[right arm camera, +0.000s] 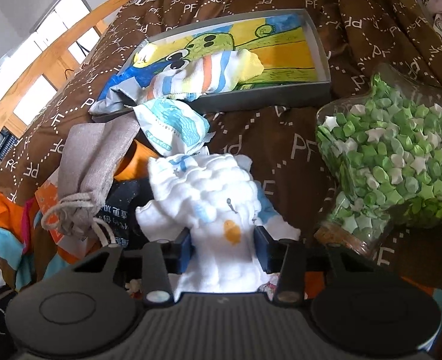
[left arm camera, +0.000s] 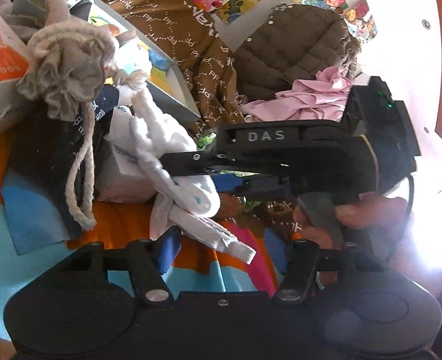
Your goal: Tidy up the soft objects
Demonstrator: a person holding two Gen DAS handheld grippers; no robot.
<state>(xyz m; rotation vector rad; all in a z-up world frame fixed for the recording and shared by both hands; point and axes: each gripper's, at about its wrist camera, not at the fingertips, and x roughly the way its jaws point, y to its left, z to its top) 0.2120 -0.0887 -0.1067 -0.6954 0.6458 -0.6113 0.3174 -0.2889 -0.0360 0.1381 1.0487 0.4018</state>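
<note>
- Left wrist view: the right gripper [left arm camera: 187, 165] reached in from the right, its fingers pinching a crumpled white cloth [left arm camera: 172, 162] lying on the orange-and-blue bedding [left arm camera: 40, 258]. The left gripper [left arm camera: 221, 249] stood spread; one edge of the cloth hung between its pads, not pressed. A grey drawstring pouch [left arm camera: 67, 69], coarse-woven, lay alongside.
- Right wrist view: the blue pads [right arm camera: 187, 249] pressed the puffy, quilted white cloth [right arm camera: 217, 210]. Judged step: gripping it; next, lifting toward the shallow grey box [right arm camera: 320, 54], clear of the glass jar of paper stars [right arm camera: 395, 162].

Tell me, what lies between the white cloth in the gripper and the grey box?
In the right wrist view, a crumpled white-and-blue packet lies between the white cloth and the grey box.
</note>
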